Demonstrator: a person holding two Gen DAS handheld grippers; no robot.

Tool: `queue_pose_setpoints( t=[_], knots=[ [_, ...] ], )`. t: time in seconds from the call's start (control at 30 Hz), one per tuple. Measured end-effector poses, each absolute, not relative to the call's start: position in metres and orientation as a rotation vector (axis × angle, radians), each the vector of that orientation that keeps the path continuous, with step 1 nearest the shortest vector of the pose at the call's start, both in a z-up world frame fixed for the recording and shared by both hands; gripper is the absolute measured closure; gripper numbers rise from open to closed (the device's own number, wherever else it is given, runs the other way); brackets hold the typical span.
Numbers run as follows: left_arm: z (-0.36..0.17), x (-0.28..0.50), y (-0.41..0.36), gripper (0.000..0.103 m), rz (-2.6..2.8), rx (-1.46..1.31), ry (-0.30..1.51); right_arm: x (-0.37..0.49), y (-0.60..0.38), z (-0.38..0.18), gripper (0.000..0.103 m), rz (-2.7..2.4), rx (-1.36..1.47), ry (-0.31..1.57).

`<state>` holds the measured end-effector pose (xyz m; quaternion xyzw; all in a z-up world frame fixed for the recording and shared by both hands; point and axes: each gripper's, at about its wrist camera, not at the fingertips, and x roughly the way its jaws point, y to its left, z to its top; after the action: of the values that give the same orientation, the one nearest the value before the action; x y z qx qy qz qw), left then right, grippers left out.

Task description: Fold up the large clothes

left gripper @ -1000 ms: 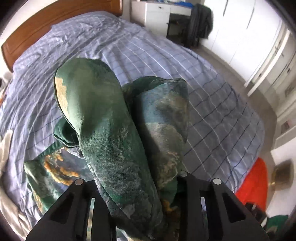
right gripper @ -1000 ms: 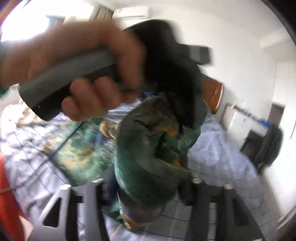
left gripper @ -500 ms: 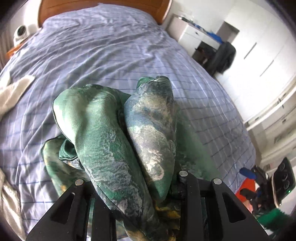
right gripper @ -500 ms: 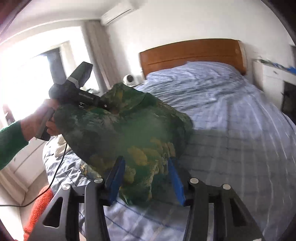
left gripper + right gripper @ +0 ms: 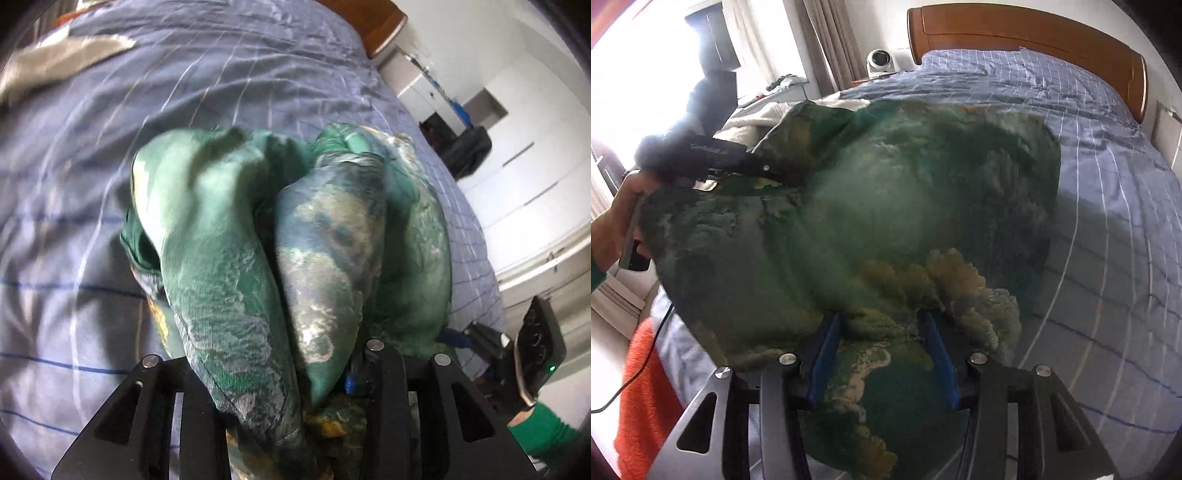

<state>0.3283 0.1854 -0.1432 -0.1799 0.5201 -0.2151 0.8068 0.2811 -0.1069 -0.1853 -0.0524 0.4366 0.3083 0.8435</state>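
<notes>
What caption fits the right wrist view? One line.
Green patterned garment bunched over the blue checked bed, wooden headboard behind.

Black tool, blue pads, green sleeve

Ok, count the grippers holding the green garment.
2: left gripper, jaws just opening, around the green garment's bunched folds; right gripper, jaws just closing, on its near edge.

The garment is a large green cloth printed with yellow, cream and blue patches. It hangs bunched in thick rolled folds, held up at two places and spread between them over the near part of the bed, its blurred lower edge low against the checked blue cover.
</notes>
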Motion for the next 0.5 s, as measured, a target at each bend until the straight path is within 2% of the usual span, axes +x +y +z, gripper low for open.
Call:
queue_pose_setpoints(
  t=[0.23,0.33,0.5],
  knots=[
    [-0.153,0.333,0.195,0.064,-0.474,-0.435,1.082,0.284,-0.108,-0.178,0.056,0.653,-0.098,0.965],
    [-0.156,0.333,0.200,0.063,-0.477,-0.452,1.069,0.294,-0.101,-0.152,0.052,0.676,-0.113,0.997],
    [-0.157,0.334,0.200,0.062,-0.479,-0.447,1.057,0.340,-0.077,-0.105,0.052,0.717,-0.037,0.920]
  ],
)
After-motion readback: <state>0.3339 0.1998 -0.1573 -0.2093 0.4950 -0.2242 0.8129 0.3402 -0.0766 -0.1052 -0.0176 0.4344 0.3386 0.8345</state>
